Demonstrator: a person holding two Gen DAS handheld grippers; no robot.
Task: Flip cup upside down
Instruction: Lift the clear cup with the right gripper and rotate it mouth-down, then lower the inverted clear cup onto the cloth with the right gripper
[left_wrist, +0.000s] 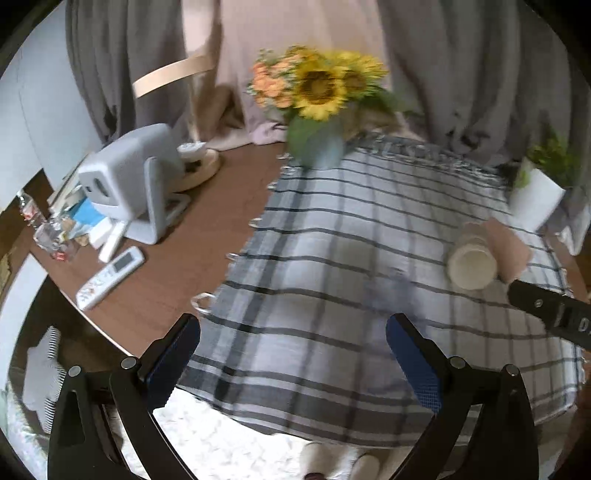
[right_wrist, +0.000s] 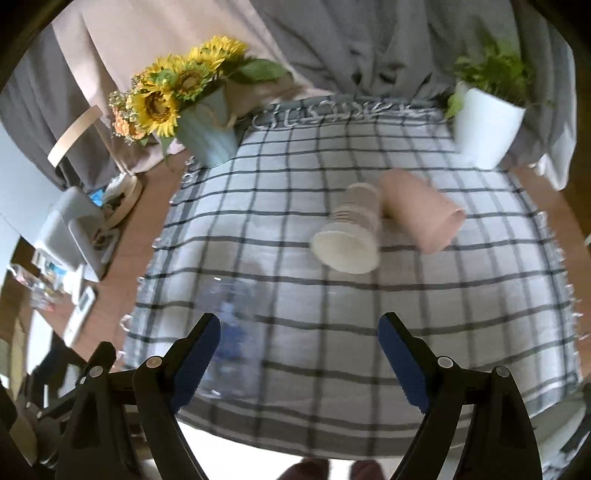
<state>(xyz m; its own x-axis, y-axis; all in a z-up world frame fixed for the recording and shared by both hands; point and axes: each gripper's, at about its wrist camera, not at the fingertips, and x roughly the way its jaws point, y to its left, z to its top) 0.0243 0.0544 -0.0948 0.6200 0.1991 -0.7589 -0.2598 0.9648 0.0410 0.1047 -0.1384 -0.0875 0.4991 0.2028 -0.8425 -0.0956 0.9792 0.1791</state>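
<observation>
we see a stack of white cups (right_wrist: 347, 232) lying on its side on the checked cloth (right_wrist: 332, 302), its open mouth turned toward us, toward the right half of the cloth. touching its far side lies a pink cup (right_wrist: 421, 210), also on its side, with its mouth pointing to the right. in the left wrist view the same white cups (left_wrist: 472, 258) and pink cup (left_wrist: 508, 247) sit at the right edge of the cloth (left_wrist: 332, 258).

nearer to us on the cloth there is a faint, blurred clear cup (right_wrist: 232, 332), just beside the left finger of our right tongs; we cannot tell whether it stands or lies.

our right tongs (right_wrist: 299, 354) are spread wide with nothing between the blue pads (right_wrist: 402, 362), held over the near part of the cloth. our left tongs (left_wrist: 293, 354) are likewise spread wide and hold nothing, over the cloth's near left corner. in the left wrist view, a black part of the right tongs (left_wrist: 550, 310) pokes in from the right edge, just beside the white cups.

at the back left corner of the cloth stands a pale blue pot of sunflowers (right_wrist: 184, 92), at the back right a white pot with a green plant (right_wrist: 484, 122). on the bare wooden counter (left_wrist: 166, 288) to the left are a white remote (left_wrist: 109, 277) and a grey boxy device (left_wrist: 129, 177).
</observation>
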